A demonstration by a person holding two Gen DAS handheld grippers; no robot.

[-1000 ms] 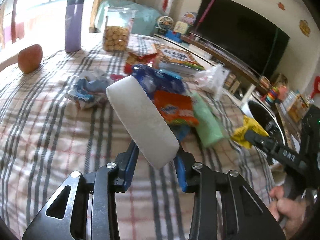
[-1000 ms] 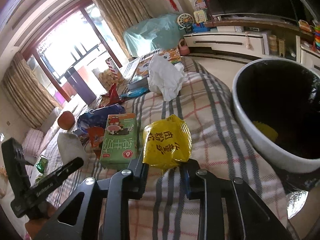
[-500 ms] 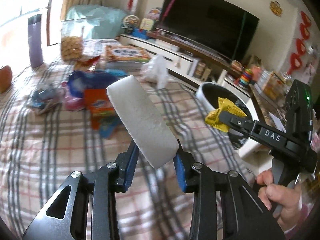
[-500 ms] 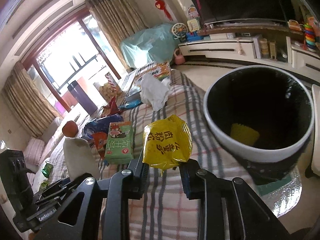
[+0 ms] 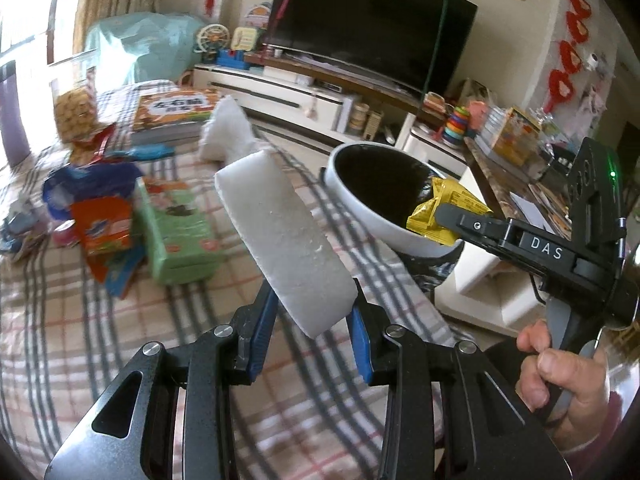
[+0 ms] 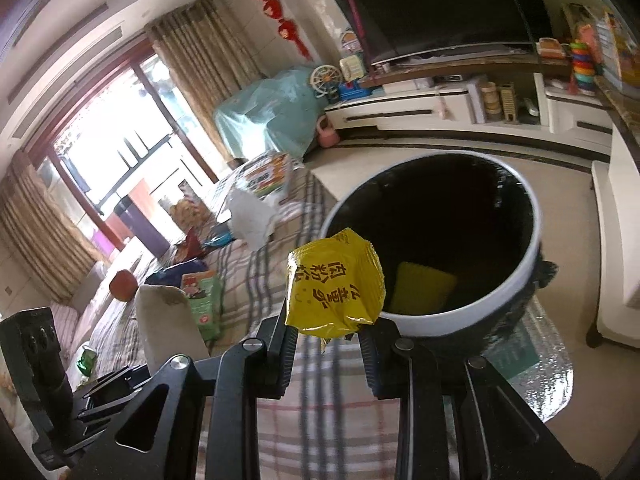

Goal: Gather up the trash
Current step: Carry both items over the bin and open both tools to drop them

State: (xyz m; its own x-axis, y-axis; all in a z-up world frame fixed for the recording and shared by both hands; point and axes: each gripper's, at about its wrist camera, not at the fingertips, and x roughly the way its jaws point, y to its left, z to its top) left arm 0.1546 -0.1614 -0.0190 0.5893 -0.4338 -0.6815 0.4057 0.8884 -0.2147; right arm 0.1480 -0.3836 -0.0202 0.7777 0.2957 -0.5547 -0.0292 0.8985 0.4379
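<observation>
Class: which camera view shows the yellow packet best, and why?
The right wrist view: the yellow packet faces the lens, print visible. The left wrist view shows only its crumpled edge beyond the right hand-held gripper.

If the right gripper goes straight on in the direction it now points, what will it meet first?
Probably the near white rim of the trash bin. The right gripper, shut on the yellow packet, points at that rim, just ahead. Depth is unclear; it might pass over into the opening.
</observation>
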